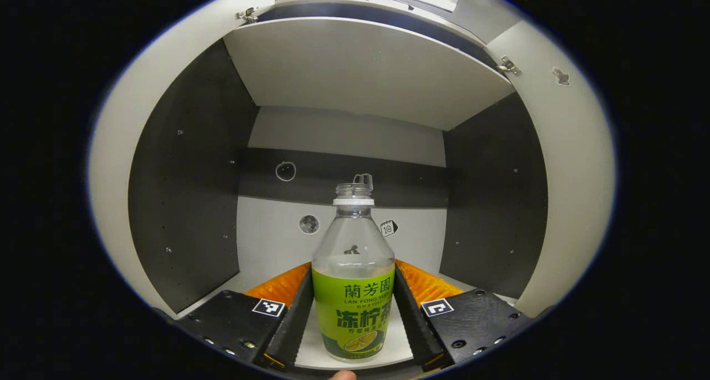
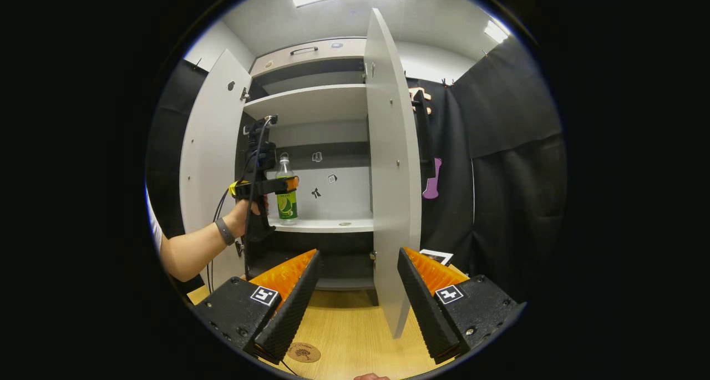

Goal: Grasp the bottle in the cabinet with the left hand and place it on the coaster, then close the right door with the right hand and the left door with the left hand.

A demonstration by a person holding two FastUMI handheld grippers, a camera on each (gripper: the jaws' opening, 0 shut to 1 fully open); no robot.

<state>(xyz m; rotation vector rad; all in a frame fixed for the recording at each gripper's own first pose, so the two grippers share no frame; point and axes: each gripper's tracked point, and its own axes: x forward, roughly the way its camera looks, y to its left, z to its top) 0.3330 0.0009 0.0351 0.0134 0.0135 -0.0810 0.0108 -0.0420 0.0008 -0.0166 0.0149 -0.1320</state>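
Left gripper [image 1: 353, 308]: nearest the camera in the left gripper view, its two fingers stood on either side of the bottle's label, close against it; whether both pads pressed on the plastic could not be told.
Bottle [image 1: 353, 274]: upright on the cabinet shelf, between those fingers, a clear plastic bottle with a green label, cap off, neck open. In the right gripper view it [image 2: 286, 194] stood near the shelf's left front edge.
Shelf [image 2: 333, 224]: pale board inside the cabinet, bare to the right of the bottle apart from a small round mark near the front edge.
Cabinet [image 2: 310, 105]: grey and dark inside, with an upper shelf above the bottle and small stickers on the back panel.
Left door [image 2: 208, 163]: swung open, standing to the left of the arm.
Right door [image 2: 391, 169]: swung open, its edge turned toward the right gripper's camera.
Hand [image 2: 244, 211]: a person's hand with a wristband gripped the handle of the left gripper [image 2: 288, 185] at the shelf, cables hanging from it.
Right gripper [image 2: 358, 308]: fingers spread wide apart, holding nothing, above the wooden table [image 2: 355, 335] and well apart from the cabinet.
Coaster [image 2: 303, 352]: a round brown disc on the table near its front edge, just beside the right gripper's left finger.
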